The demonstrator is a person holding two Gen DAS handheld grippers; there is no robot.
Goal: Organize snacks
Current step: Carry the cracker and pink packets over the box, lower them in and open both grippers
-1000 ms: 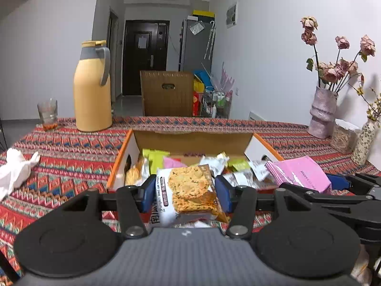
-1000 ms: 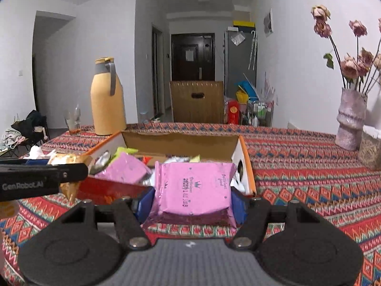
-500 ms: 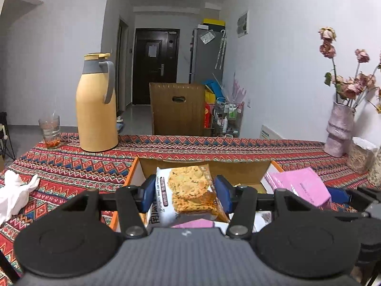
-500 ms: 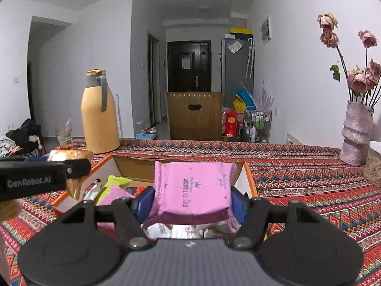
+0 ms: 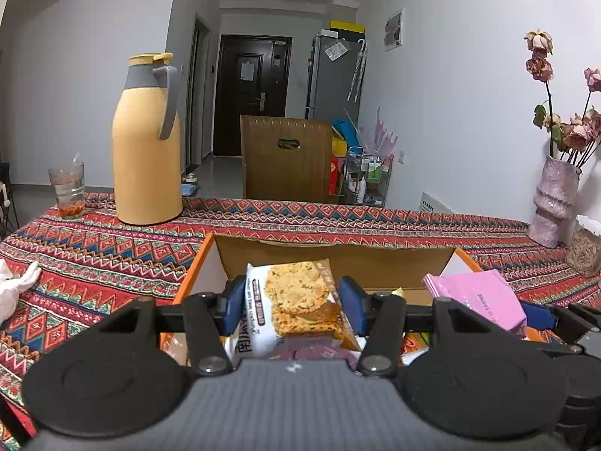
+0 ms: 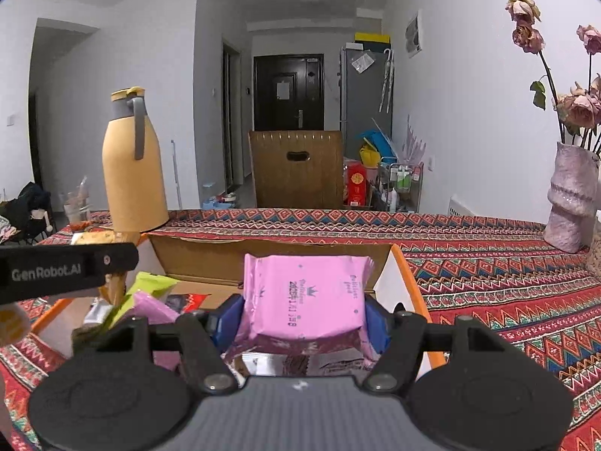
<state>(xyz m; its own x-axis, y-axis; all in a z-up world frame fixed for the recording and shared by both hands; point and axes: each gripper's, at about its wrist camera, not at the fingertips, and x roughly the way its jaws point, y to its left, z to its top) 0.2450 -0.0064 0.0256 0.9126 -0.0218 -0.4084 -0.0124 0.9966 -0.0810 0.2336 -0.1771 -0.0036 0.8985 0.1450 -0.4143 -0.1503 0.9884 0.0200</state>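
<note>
My left gripper point(image 5: 292, 300) is shut on a clear cracker packet point(image 5: 291, 302) and holds it over the open cardboard box point(image 5: 330, 253), near the box's left side. My right gripper point(image 6: 302, 308) is shut on a pink snack packet point(image 6: 306, 297), held above the right half of the same box point(image 6: 203, 251). That pink packet point(image 5: 477, 298) also shows at the right of the left wrist view. Green, pink and other wrapped snacks point(image 6: 150, 293) lie inside the box. The left gripper's arm point(image 6: 67, 268) crosses the left of the right wrist view.
A yellow thermos jug point(image 5: 146, 143) and a glass point(image 5: 67, 189) stand at the back left of the patterned tablecloth point(image 5: 94, 248). A pink vase of dried roses point(image 5: 556, 203) stands at the right. White tissue point(image 5: 15, 289) lies at the left edge. A wooden chair back point(image 5: 287, 163) rises behind the table.
Both grippers have moved forward over the box with their packets still gripped. The box's inside has slid under the grippers and the far wall has come nearer.
</note>
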